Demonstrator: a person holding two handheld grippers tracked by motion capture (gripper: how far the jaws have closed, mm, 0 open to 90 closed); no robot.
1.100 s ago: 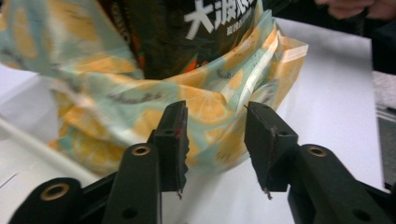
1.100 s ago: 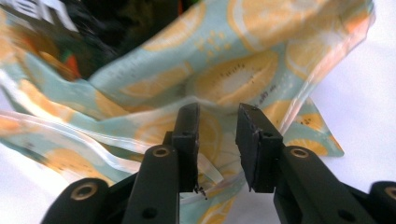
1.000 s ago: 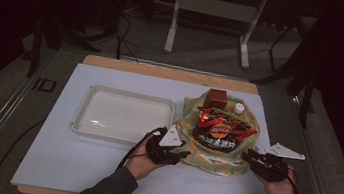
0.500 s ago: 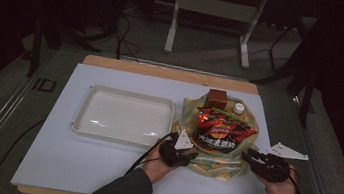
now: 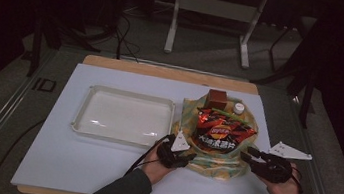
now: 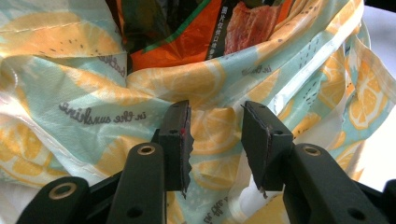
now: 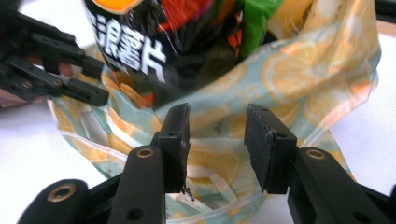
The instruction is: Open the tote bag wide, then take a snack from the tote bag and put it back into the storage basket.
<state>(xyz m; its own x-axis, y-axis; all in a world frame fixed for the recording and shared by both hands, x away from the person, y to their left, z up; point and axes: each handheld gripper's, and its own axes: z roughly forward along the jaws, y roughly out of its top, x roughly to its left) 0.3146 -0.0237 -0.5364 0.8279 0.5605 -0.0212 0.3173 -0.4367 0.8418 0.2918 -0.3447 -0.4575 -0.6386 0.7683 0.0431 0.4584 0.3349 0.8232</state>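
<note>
A lemon-print plastic bag (image 5: 211, 165) lies at the table's right, with a red and black crisp packet (image 5: 223, 131) on its open mouth. My left gripper (image 5: 189, 156) is at the bag's near left edge. In the left gripper view its jaws (image 6: 215, 109) stand open, with the bag's crumpled fabric (image 6: 219, 135) just beyond the gap. My right gripper (image 5: 248, 155) is at the bag's near right edge; its jaws (image 7: 217, 112) have just been opening and stand open over the bag's rim (image 7: 219, 158), not pressing it. The crisp packet (image 7: 154, 51) lies just beyond.
A clear shallow tray (image 5: 124, 116) sits left of the bag on the white table top (image 5: 75, 165). A brown box (image 5: 217, 99) and a white-capped bottle (image 5: 239, 107) stand at the bag's far side. The left gripper (image 7: 51, 60) shows at upper left in the right gripper view.
My left gripper has moved right and lower, up to the bag's near left edge. The right hand has stayed where it was.
</note>
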